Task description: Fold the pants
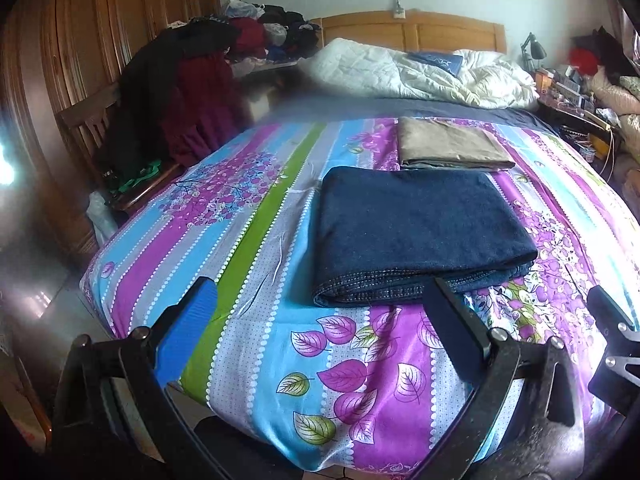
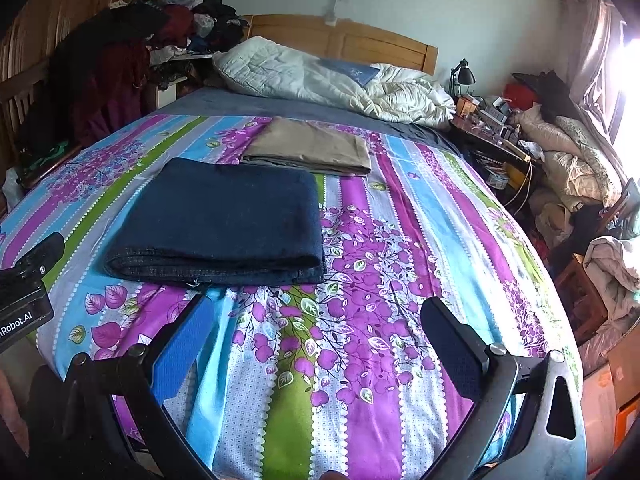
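Covering the bed (image 1: 256, 360) is a striped floral sheet; on it the dark blue pants (image 1: 416, 232) lie folded flat, a folded tan garment (image 1: 448, 144) just behind. The left gripper (image 1: 320, 304) and right gripper (image 2: 320, 320) hover spread and empty, so folding seems done; next probably only smoothing.

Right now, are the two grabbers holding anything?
Left gripper: open, holding nothing, just short of the folded jeans.
Right gripper: open, holding nothing.
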Demonstrator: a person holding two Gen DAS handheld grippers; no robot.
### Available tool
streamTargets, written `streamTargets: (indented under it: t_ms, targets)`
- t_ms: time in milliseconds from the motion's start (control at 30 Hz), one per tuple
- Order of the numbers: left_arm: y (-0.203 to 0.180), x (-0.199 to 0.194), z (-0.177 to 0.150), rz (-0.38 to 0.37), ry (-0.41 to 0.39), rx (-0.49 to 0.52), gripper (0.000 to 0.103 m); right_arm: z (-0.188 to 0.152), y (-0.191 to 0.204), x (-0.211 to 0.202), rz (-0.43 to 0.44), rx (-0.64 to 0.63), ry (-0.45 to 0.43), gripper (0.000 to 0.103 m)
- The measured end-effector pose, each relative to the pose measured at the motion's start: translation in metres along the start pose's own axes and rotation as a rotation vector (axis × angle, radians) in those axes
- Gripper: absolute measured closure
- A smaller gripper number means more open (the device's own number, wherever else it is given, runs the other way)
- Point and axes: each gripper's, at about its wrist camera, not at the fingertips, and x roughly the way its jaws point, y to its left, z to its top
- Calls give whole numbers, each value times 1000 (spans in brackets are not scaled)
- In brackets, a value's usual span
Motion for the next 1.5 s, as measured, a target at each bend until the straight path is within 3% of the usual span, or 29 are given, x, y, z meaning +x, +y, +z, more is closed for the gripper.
streamTargets:
  t_ms: [367, 533, 700, 867, 900, 933, 1067, 1300, 1500]
  targets:
    - [1, 4, -5, 7, 29, -10, 0, -3, 2, 3, 25, 17, 22, 0]
    - [2, 21, -16, -42, 68, -9, 0, -10, 5, 17, 40, 4, 55, 0]
    - [6, 73, -57, -89, 244, -13, 3, -45, 10, 66, 86, -16, 200, 0]
    - [8, 103, -85, -136, 336, -30, 5, -90, 12, 120, 144, 26, 409, 0]
    - [8, 110, -90, -150, 361, -28, 4, -97, 9, 125, 163, 52, 413, 0]
    - [9, 114, -95, -165, 365, -35, 2, -100, 5, 121, 173, 77, 361, 0]
    - [9, 102, -102, -165, 264, -32, 0, -105, 5, 119, 166, 77, 332, 0]
    - [10, 95, -108, -175, 246, -62, 0, -116, 7, 108, 147, 87, 243, 0]
    - [12, 103, -105, -162, 233, -58, 0, -110, 10, 102, 135, 77, 257, 0]
